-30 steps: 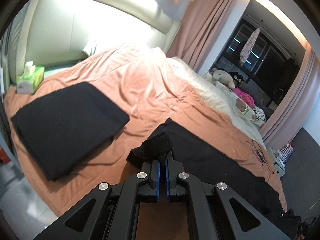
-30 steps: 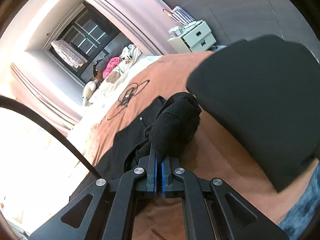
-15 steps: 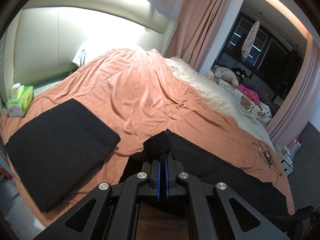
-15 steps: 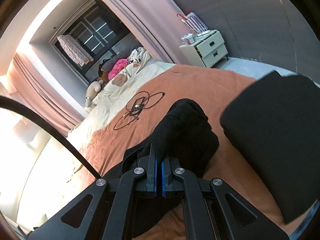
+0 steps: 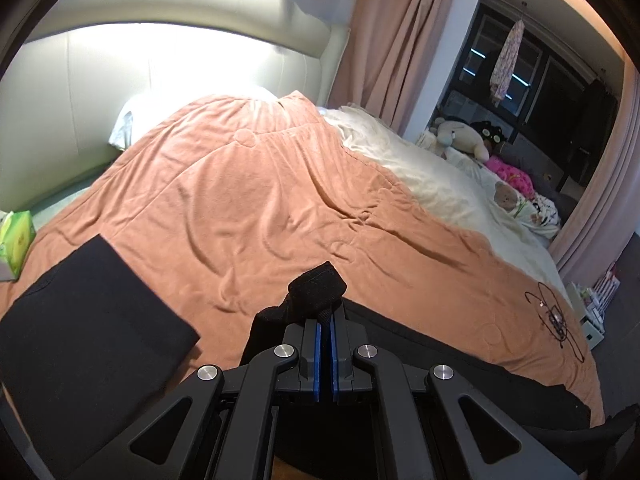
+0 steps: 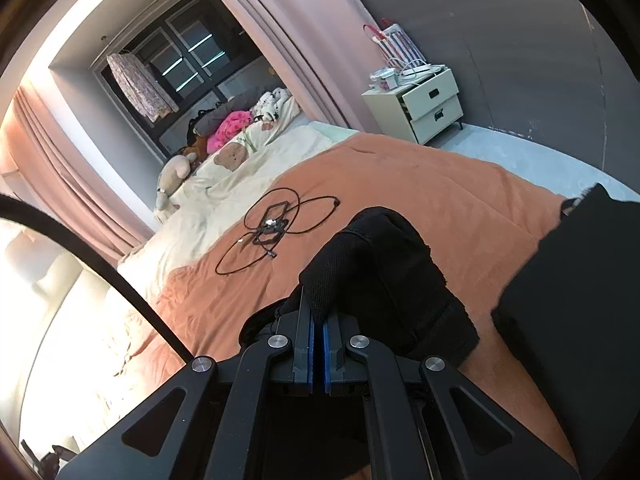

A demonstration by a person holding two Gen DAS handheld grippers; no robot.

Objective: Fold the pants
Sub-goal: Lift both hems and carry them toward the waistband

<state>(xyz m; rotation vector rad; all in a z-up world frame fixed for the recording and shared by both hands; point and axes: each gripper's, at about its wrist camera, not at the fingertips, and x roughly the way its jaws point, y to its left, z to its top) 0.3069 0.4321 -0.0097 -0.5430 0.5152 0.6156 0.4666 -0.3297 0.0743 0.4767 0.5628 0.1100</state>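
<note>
The near end of the black pants (image 5: pixel 460 356) disappears under the left gripper (image 5: pixel 325 320), and the bunched cloth (image 6: pixel 384 280) covers the tips of the right gripper (image 6: pixel 319 312), so the pinched edge is out of sight. The folded black stack (image 5: pixel 88 328) runs off the near left edge, as does the green tissue box (image 5: pixel 14 240). The tangled cable's (image 6: pixel 276 228) small attached part is too tiny to identify.
</note>
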